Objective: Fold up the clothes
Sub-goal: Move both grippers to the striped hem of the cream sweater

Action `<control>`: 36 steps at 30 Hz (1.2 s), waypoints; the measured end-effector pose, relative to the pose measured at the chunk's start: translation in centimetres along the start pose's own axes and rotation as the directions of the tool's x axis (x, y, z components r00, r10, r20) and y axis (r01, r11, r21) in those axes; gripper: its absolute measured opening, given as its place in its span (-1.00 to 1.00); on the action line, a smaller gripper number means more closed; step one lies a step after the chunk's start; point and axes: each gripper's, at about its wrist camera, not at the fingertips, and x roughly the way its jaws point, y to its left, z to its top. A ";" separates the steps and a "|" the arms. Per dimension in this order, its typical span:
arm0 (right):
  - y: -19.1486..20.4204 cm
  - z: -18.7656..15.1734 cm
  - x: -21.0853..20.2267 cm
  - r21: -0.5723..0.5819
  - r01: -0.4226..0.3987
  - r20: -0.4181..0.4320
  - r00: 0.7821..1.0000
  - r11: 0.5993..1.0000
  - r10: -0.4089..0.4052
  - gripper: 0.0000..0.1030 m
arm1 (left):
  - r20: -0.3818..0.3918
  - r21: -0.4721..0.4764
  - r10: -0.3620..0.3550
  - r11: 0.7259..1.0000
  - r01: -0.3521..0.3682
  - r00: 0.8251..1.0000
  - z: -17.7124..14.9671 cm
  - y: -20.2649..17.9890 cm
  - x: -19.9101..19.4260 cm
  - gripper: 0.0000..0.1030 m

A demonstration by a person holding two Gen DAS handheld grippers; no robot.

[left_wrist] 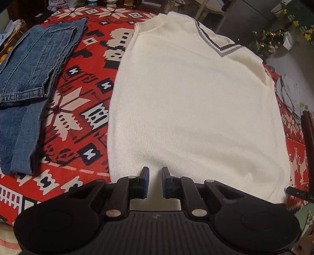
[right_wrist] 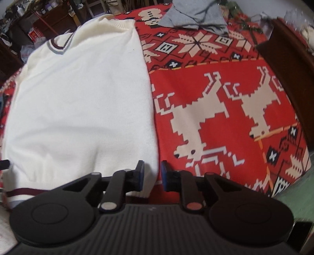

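We look along 2 hand-held grippers at a cream knitted sweater (left_wrist: 192, 109) spread flat on a red patterned tablecloth (left_wrist: 82, 109). The sweater lies with its neckline (left_wrist: 215, 46), trimmed in grey and dark brown stripes, at the far end, and its hem (right_wrist: 23, 191), marked by a maroon band, at the near end.

Left wrist view: the left gripper (left_wrist: 155, 181) hangs over the near edge of the sweater, close to the hem. Its jaws stand slightly apart, with a narrow strip of cream knit showing in the gap; we cannot tell whether the blue pads (left_wrist: 145, 181) press on the cloth or merely hover above it. To the left of the sweater, apart from it, lie folded blue jeans (left_wrist: 33, 64).

Right wrist view: the right gripper (right_wrist: 152, 177) sits at the near right corner of the sweater. Its jaws stand apart by a small gap; the sweater's right edge runs between them, with the left pad (right_wrist: 141, 176) over the knit and the right pad over the tablecloth. We see no clamping on the fabric. At the far end of the table lies a crumpled grey garment (right_wrist: 194, 15), well apart from the sweater. A dark wooden chair back (right_wrist: 290, 64) stands at the right.
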 end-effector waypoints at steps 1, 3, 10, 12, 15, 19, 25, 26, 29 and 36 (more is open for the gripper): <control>-0.1 -0.1 -0.4 0.001 -0.015 0.000 1.000 1.000 0.015 -0.62 | -0.001 0.009 -0.011 1.000 0.011 1.000 -0.1 -0.1 0.0 -0.78; 0.0 -0.3 -0.9 0.002 -0.028 -0.007 1.000 1.000 0.028 -0.64 | -0.003 0.020 -0.024 0.999 0.024 1.000 -0.1 -0.2 -0.1 -0.78; 0.8 -1.1 0.1 -0.027 0.006 -0.086 0.996 1.000 -0.008 -0.71 | -0.015 0.026 -0.034 0.999 0.034 0.999 -0.2 -0.1 0.0 -0.78; 1.1 -1.1 0.3 -0.039 0.023 -0.094 0.995 0.999 -0.026 -0.70 | -0.018 0.030 -0.034 0.999 0.034 0.999 -0.2 -0.1 0.1 -0.78; 2.2 -1.3 0.2 -0.105 0.057 -0.082 0.994 0.993 -0.066 -0.72 | -0.029 0.031 -0.046 0.998 0.047 0.999 -0.3 -0.1 0.2 -0.78; 3.2 -1.3 0.1 -0.164 0.088 -0.064 0.993 0.982 -0.100 -0.92 | -0.048 0.028 -0.056 0.998 0.058 0.997 -0.3 0.0 0.5 -0.78; 2.9 -1.1 -0.5 -0.148 0.121 -0.072 0.988 0.982 -0.133 -0.63 | -0.051 0.028 -0.061 0.998 0.062 0.997 -0.3 0.1 0.5 -0.78; 2.8 -1.3 -0.8 -0.144 0.111 -0.067 0.990 0.983 -0.122 -0.58 | -0.051 0.029 -0.061 0.998 0.063 0.997 -0.3 0.1 0.5 -0.78; 2.2 -1.6 -1.3 -0.126 0.056 -0.097 0.993 0.990 -0.069 -0.56 | -0.052 0.025 -0.065 0.997 0.066 0.997 -0.2 0.1 0.5 -0.78; 2.6 -2.6 -0.3 -0.145 0.030 -0.142 0.989 0.989 -0.051 -0.86 | -0.052 0.040 -0.057 0.997 0.059 0.997 -0.3 -0.1 0.5 -0.78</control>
